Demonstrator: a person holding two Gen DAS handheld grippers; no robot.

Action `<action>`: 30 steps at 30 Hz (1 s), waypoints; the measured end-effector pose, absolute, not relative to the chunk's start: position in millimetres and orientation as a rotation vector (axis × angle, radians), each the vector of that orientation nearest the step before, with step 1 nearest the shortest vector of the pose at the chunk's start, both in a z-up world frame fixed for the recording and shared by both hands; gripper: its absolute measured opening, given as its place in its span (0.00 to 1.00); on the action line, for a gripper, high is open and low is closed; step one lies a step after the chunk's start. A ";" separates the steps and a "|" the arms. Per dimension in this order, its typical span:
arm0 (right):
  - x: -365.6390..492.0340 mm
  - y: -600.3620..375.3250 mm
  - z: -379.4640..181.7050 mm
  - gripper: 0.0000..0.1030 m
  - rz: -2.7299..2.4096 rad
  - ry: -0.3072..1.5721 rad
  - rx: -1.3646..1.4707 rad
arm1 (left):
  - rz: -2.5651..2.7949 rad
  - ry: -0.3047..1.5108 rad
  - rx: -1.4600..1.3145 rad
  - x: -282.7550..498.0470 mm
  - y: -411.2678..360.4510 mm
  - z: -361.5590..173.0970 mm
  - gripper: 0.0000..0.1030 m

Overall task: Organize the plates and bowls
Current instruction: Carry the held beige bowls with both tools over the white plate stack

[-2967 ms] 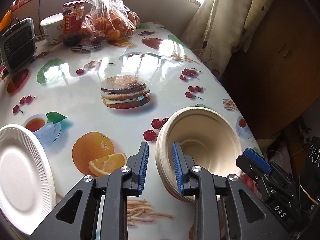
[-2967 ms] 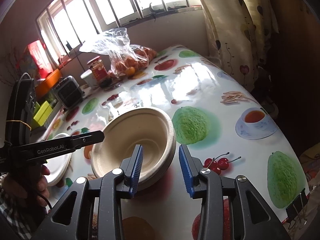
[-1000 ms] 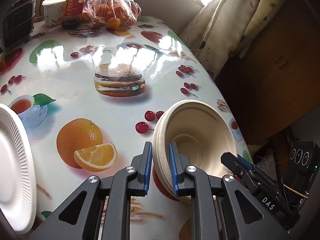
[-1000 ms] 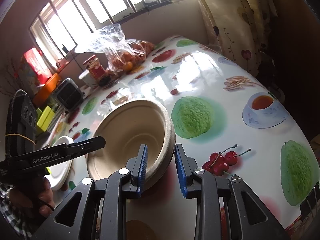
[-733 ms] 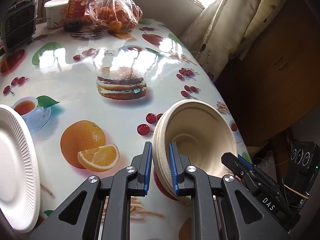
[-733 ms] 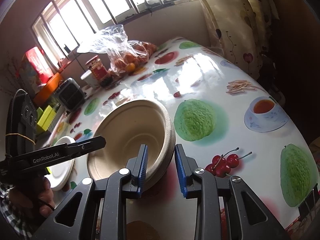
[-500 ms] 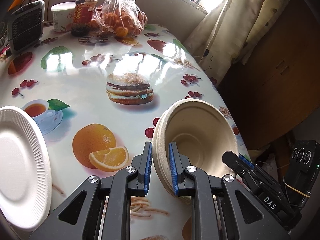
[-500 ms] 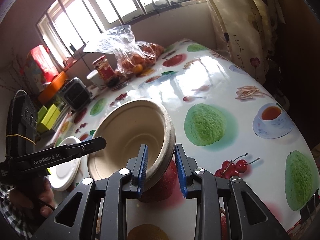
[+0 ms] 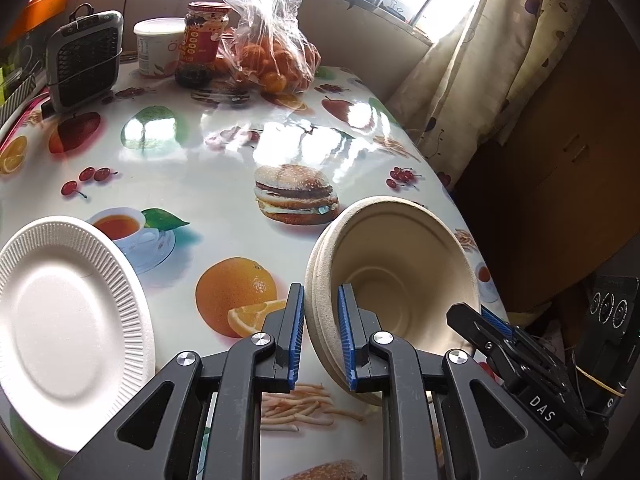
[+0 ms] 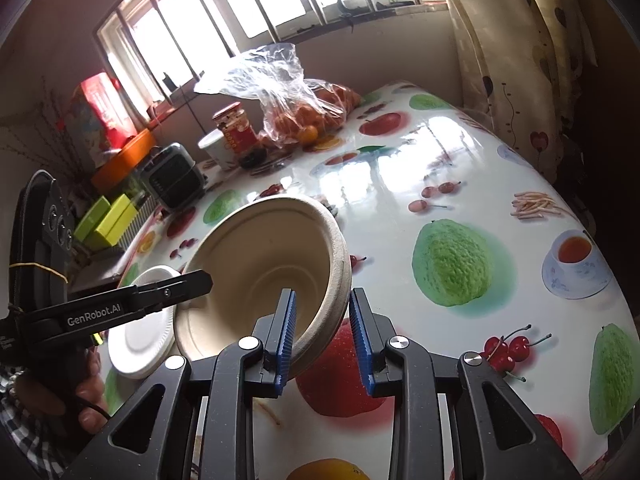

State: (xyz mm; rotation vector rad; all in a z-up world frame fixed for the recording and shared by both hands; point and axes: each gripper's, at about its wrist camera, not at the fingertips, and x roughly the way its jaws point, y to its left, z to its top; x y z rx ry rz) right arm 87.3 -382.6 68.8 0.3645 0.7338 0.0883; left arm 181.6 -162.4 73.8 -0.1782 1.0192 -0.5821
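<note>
"GenRobot.AI" left gripper and "DAS" right gripper, fingers clamped on opposite rims of stacked bowls.

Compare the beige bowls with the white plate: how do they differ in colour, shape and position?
The beige bowls are deep, smooth-walled and tan; the white plate is shallow, with a ribbed rim. The bowls are a nested stack, tilted and pinched at the rim by the left gripper and the right gripper; the plate lies flat on the table, with no gripper on it. Both are round and look disposable.
</note>
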 end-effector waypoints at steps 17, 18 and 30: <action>101.5 -360.1 76.1 0.26 0.146 0.735 0.322 | -0.520 0.981 -0.184 178.8 -139.8 87.8 0.17; 102.4 -358.6 76.3 0.26 0.151 0.736 0.319 | -0.515 0.979 -0.185 178.8 -138.5 88.0 0.17; 121.1 -327.6 79.1 0.26 0.242 0.748 0.285 | -0.424 0.960 -0.220 180.5 -103.0 91.1 0.17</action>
